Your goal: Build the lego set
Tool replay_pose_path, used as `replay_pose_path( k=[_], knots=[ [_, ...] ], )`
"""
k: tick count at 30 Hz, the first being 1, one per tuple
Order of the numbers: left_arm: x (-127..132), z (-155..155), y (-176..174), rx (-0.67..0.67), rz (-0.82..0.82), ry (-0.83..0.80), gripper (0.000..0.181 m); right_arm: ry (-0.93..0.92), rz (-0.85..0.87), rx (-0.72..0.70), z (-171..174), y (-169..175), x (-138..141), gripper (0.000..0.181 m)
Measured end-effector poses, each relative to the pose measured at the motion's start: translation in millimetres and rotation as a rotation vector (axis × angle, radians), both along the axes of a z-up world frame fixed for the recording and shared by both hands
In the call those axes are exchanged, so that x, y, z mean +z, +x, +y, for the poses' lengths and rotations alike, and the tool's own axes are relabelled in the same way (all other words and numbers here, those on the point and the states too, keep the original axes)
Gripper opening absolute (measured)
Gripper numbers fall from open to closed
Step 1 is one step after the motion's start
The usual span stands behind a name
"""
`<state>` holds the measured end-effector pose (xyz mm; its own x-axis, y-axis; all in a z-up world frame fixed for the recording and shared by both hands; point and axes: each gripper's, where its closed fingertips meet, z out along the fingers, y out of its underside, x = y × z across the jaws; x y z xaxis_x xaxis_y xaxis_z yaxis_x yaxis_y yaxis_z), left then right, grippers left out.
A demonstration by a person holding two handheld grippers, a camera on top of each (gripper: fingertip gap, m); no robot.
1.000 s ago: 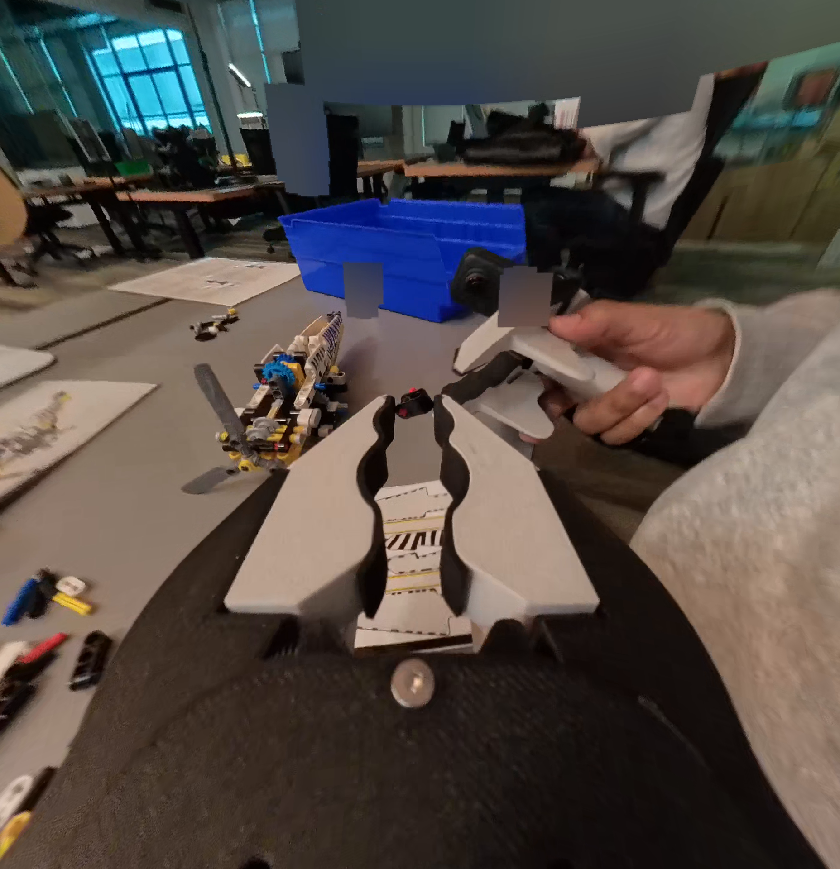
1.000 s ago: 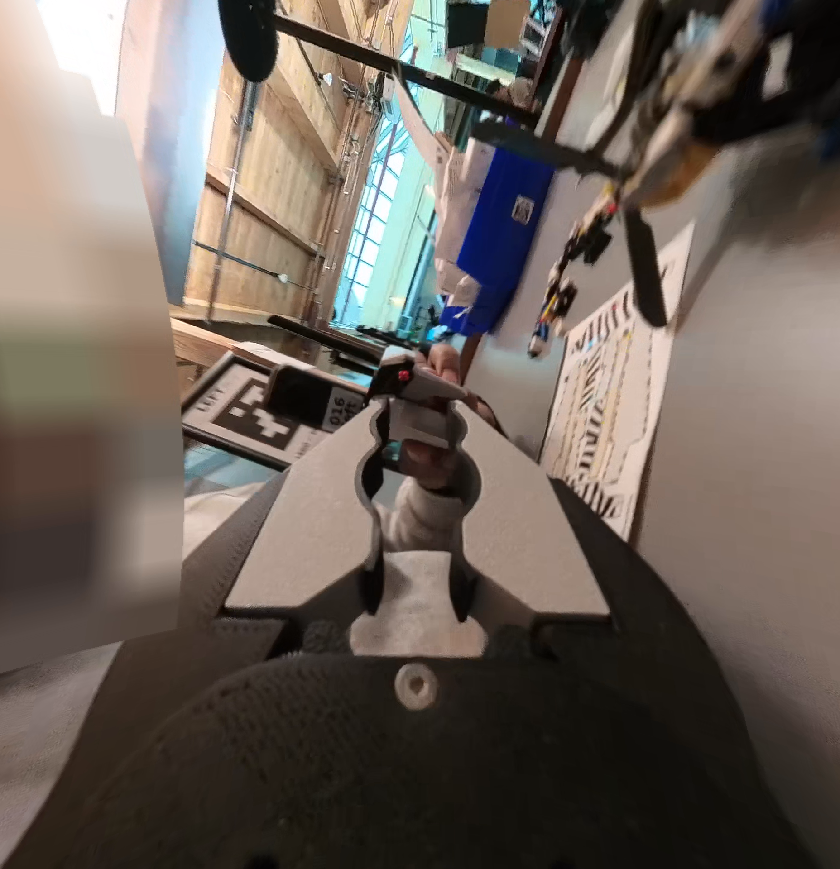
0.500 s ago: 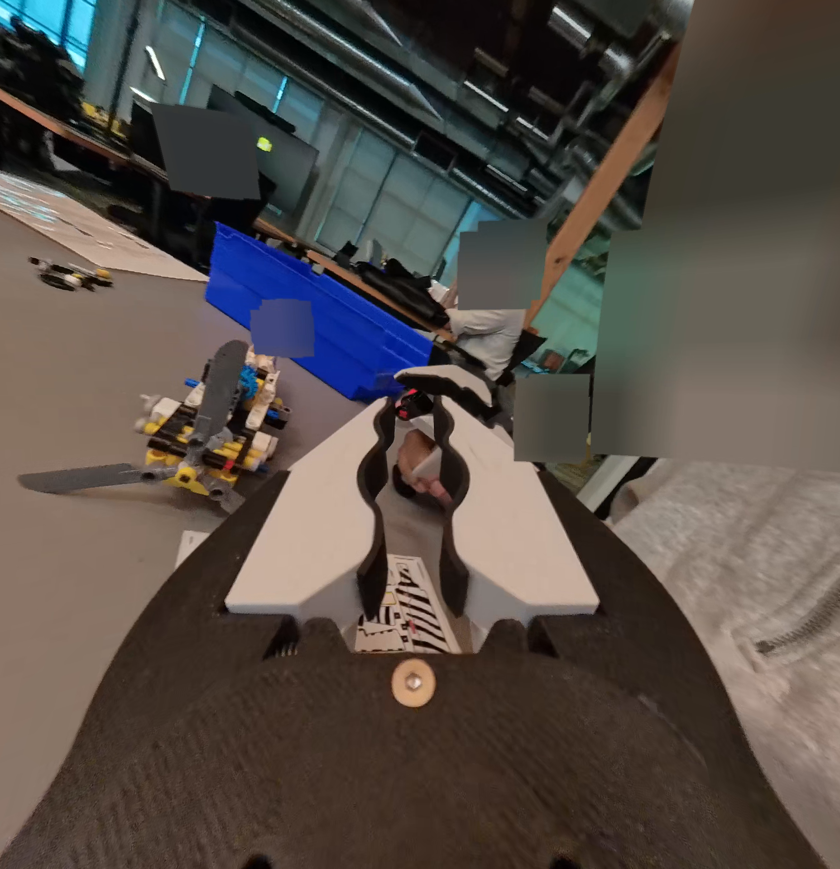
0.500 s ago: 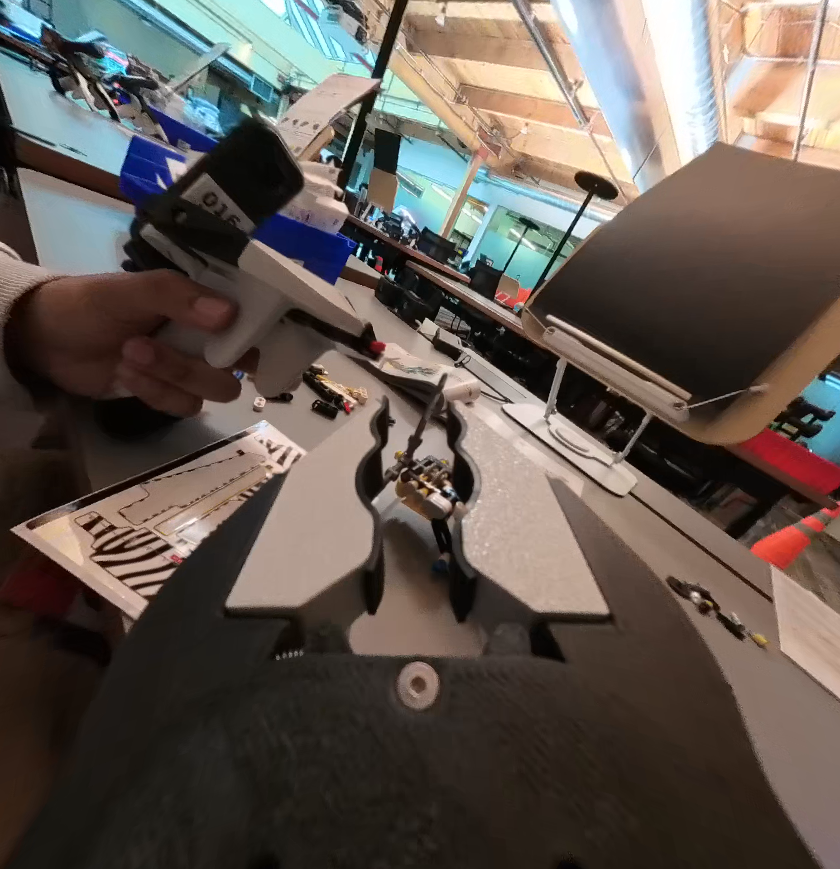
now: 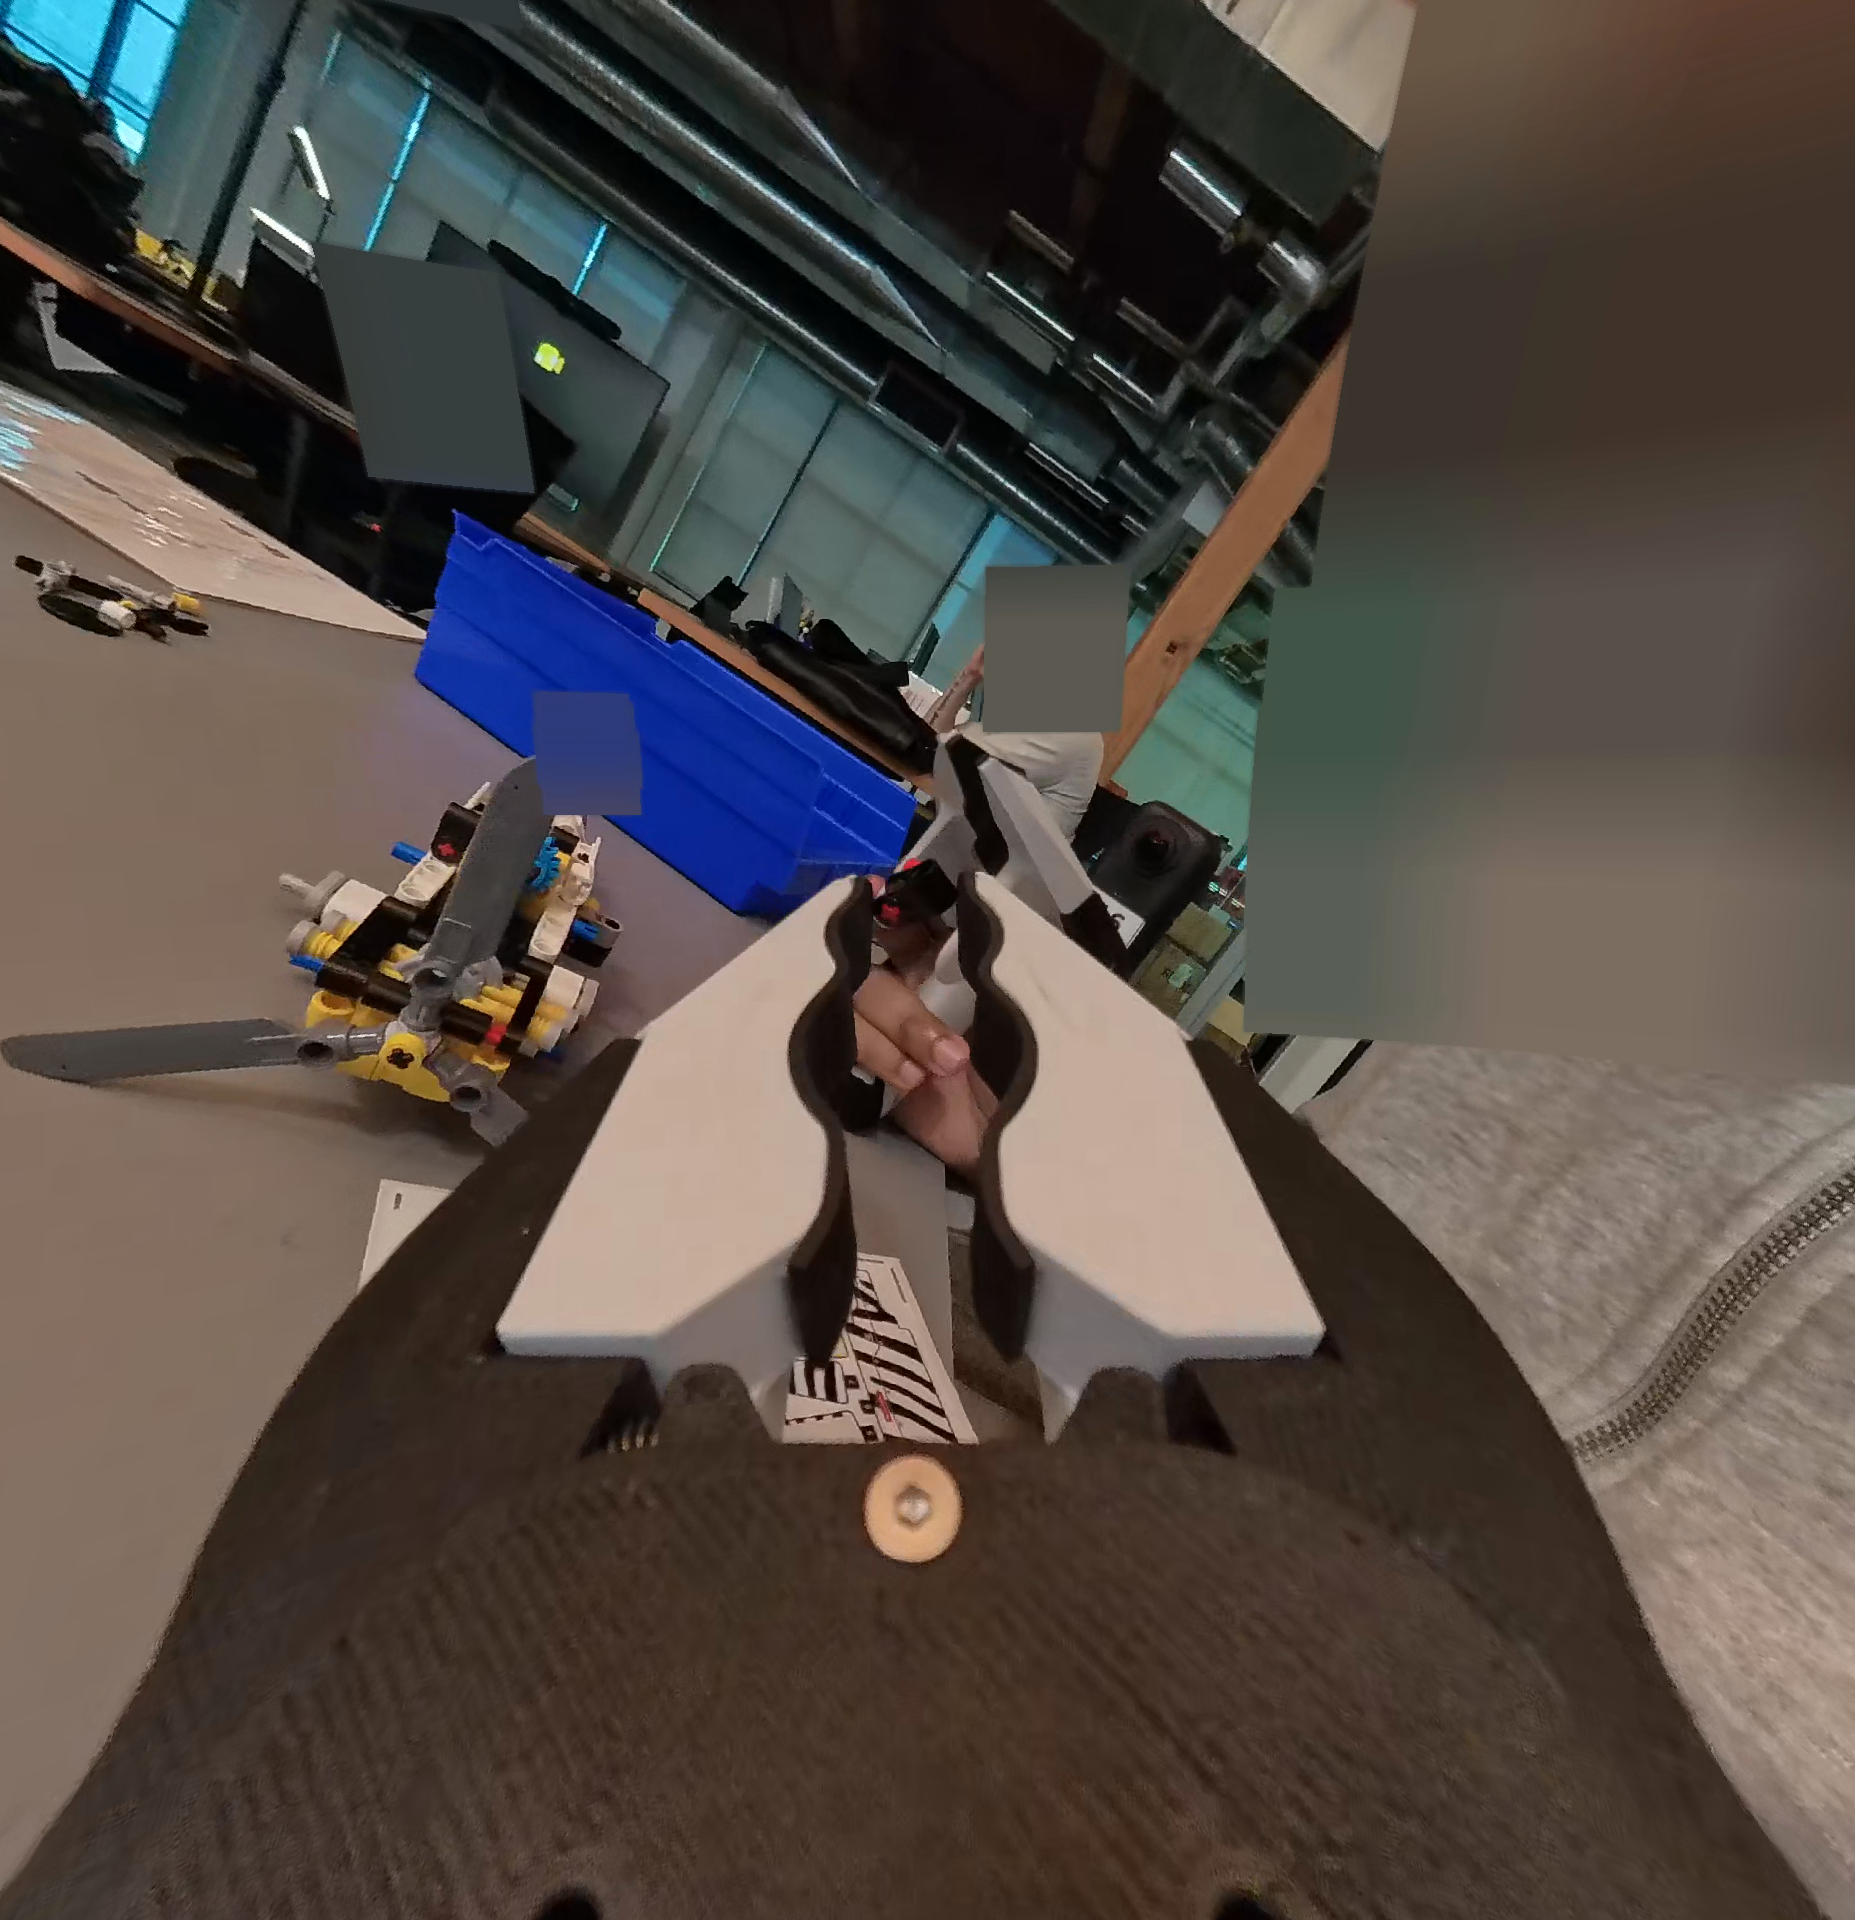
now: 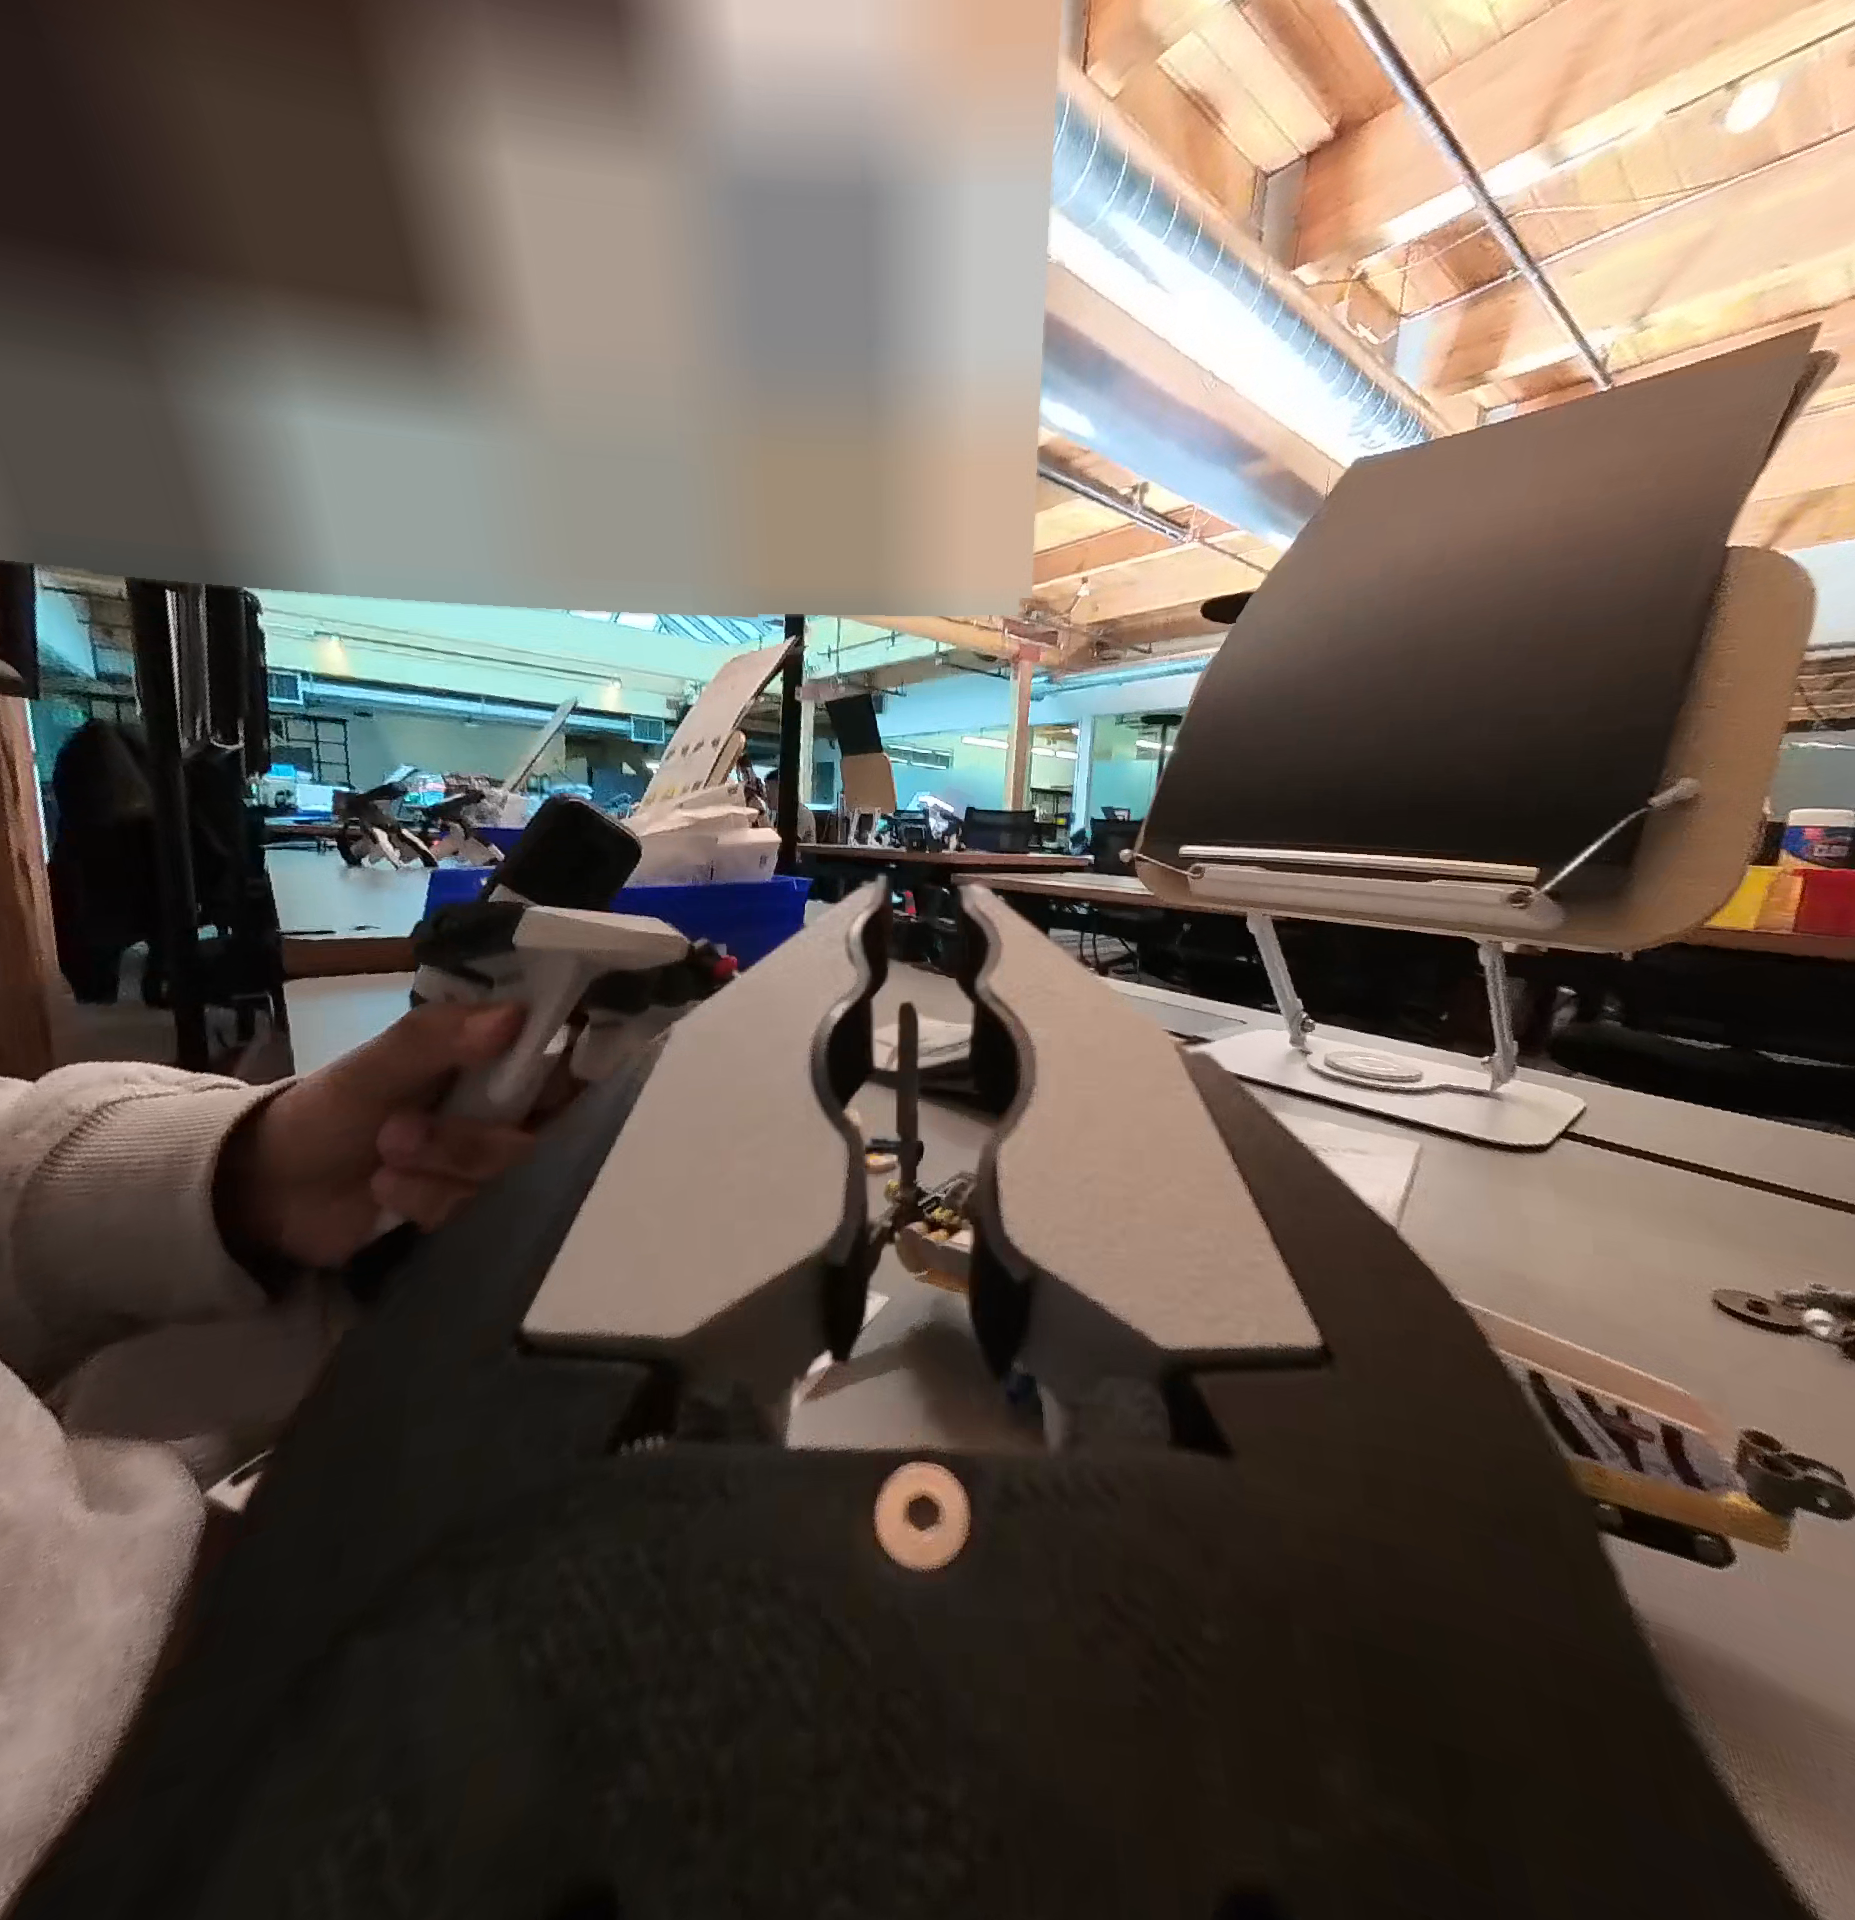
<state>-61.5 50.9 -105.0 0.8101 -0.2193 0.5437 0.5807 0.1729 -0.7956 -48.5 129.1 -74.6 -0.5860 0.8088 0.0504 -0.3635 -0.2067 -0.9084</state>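
Observation:
The part-built lego model (image 5: 435, 966), yellow, white and black with grey propeller blades, sits on the grey table (image 5: 123, 1299). It also shows between the fingers in the right wrist view (image 6: 918, 1216). My left gripper (image 5: 907, 896) is raised off the table, right of the model, and is shut on a small black and red lego piece (image 5: 905, 900). It also shows in the right wrist view (image 6: 694, 961), held in a hand. My right gripper (image 6: 920, 904) has its jaws a narrow gap apart with nothing between them. It stands just behind the left fingertips (image 5: 980, 810).
A blue bin (image 5: 694, 748) stands behind the model. A striped sticker sheet (image 5: 881, 1382) lies under the left gripper. A dark tablet on a stand (image 6: 1422, 727) is at the right. Loose parts (image 6: 1806, 1320) and a striped card (image 6: 1629, 1455) lie right of it. One gripper's finger ends stand about 9 cm off the other's.
Both grippers have swung upward and round; the right went from sideways to level, facing the model. The left keeps the small piece at its tips throughout. The model has not moved.

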Motion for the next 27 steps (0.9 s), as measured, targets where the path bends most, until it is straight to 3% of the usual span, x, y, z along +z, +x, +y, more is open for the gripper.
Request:
replay_pose_path(
  k=[27],
  knots=[
    [-2.0,0.3,-6.3,-0.005,-0.055,0.004,0.014,0.022,0.014,-0.042,-0.1,-3.4,0.1,0.01]
  ],
)
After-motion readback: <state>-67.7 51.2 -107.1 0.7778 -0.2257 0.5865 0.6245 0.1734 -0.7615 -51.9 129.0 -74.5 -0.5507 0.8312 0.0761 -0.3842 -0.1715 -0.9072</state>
